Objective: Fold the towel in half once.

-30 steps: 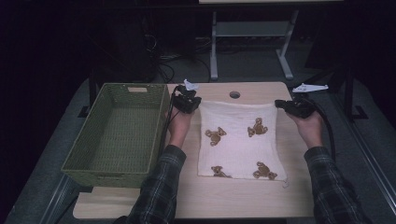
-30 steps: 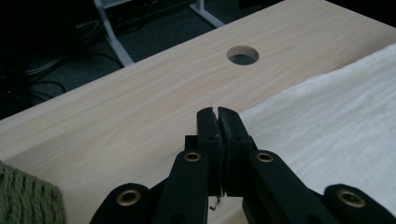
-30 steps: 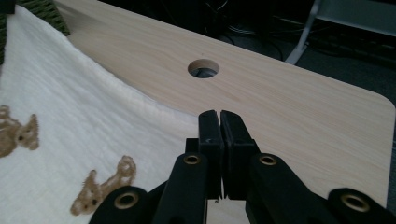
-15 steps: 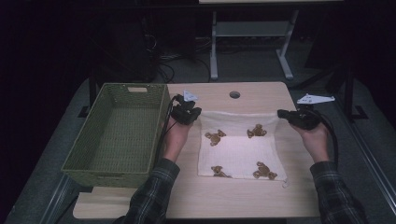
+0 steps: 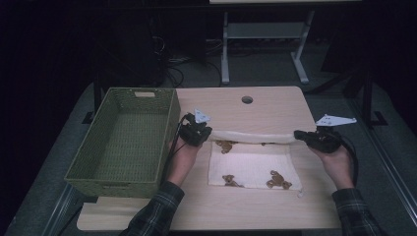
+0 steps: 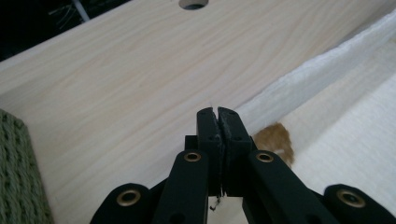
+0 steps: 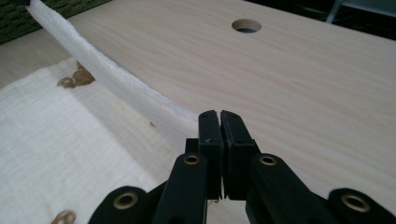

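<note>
A cream cloth (image 5: 251,167) printed with brown teddy bears lies on the wooden table (image 5: 275,110). Its far edge is lifted and stretched into a raised band between my two grippers. My left gripper (image 5: 204,135) is shut on the cloth's far left corner, and my right gripper (image 5: 300,136) is shut on the far right corner. In the left gripper view the jaws (image 6: 218,114) are pressed together with the cloth edge (image 6: 327,60) running off to the right. In the right gripper view the jaws (image 7: 219,116) pinch the cloth edge (image 7: 107,74), which runs off to the upper left.
A green woven basket (image 5: 123,137), with nothing in it, stands at the table's left side. A round cable hole (image 5: 247,100) sits in the tabletop behind the cloth. A metal frame (image 5: 265,34) and cables stand on the dark floor beyond the table.
Both grippers have moved toward the person and slightly down, drawing the cloth's far edge back over its near part. Two bears at the far side are now partly covered.
</note>
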Demonstrator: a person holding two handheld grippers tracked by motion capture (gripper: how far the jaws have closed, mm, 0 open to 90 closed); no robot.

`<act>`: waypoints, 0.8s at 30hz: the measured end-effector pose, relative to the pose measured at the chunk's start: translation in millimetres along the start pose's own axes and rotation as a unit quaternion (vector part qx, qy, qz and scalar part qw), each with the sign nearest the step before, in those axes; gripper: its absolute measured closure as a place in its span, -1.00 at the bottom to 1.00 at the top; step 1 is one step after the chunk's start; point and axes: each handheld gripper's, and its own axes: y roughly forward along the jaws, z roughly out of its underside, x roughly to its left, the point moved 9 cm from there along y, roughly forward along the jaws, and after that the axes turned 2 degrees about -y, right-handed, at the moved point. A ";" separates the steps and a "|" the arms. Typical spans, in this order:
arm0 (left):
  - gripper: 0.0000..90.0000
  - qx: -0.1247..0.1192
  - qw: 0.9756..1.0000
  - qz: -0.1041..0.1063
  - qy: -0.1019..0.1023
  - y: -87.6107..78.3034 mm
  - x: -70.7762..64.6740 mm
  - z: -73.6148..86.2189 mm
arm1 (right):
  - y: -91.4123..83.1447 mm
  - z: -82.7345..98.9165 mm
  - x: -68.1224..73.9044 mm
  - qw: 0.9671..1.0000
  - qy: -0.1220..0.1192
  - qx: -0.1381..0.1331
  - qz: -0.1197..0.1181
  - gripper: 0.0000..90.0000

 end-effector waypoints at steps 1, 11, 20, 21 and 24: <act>0.96 0.000 1.000 0.001 0.001 -0.8 -1.4 1.9 | -0.6 2.7 1.6 1.000 0.001 0.001 0.000 0.95; 0.96 0.004 1.000 0.025 -0.011 -10.3 -15.1 22.7 | -8.4 29.4 19.8 1.000 0.001 0.018 -0.007 0.95; 0.96 0.006 0.999 0.032 0.007 -29.8 -32.9 36.0 | -25.5 39.1 31.2 1.000 0.003 0.011 -0.016 0.95; 0.96 0.005 0.999 0.034 0.004 -31.2 -34.0 37.2 | -27.1 40.5 33.0 1.000 0.003 0.011 -0.019 0.95; 0.96 0.006 0.999 0.037 0.006 -34.5 -35.2 40.0 | -29.8 42.9 37.3 1.000 0.001 0.012 -0.021 0.95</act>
